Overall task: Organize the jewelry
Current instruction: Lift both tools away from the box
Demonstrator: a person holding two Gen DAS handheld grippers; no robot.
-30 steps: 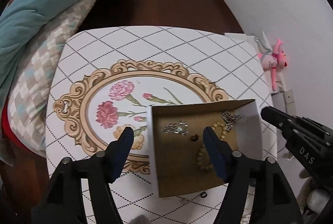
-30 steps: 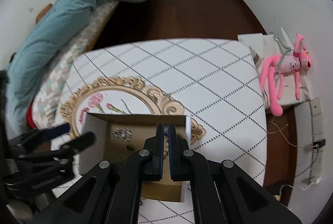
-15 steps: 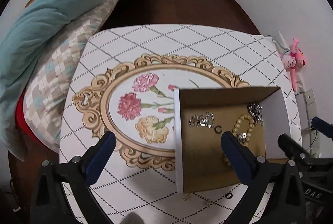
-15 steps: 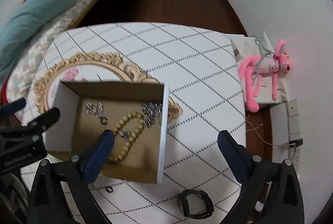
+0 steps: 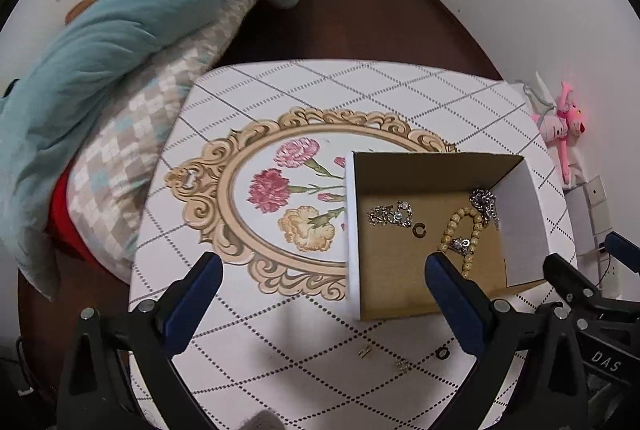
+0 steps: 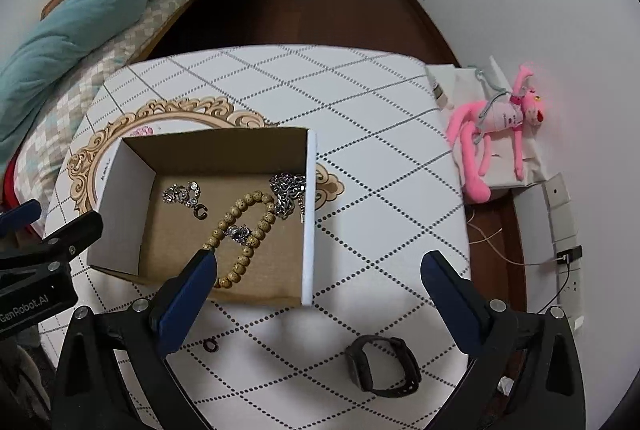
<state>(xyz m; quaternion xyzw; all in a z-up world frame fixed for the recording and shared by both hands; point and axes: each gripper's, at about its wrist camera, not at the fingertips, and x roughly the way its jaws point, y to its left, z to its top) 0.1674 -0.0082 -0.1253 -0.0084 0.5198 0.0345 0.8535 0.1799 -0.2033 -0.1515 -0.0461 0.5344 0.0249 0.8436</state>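
The desk carries an open box near its middle, already holding a bead bracelet, a chain and small silver pieces. Still outside on the desk: a watch (the biggest stray), a dark ring and two tiny gold pieces. Left tongs and right tongs both hang above, spread wide and empty. The watch looks the likeliest next pick for the right tongs: drop straight over its band, pinch across the strap, lift clear of the box wall before releasing.
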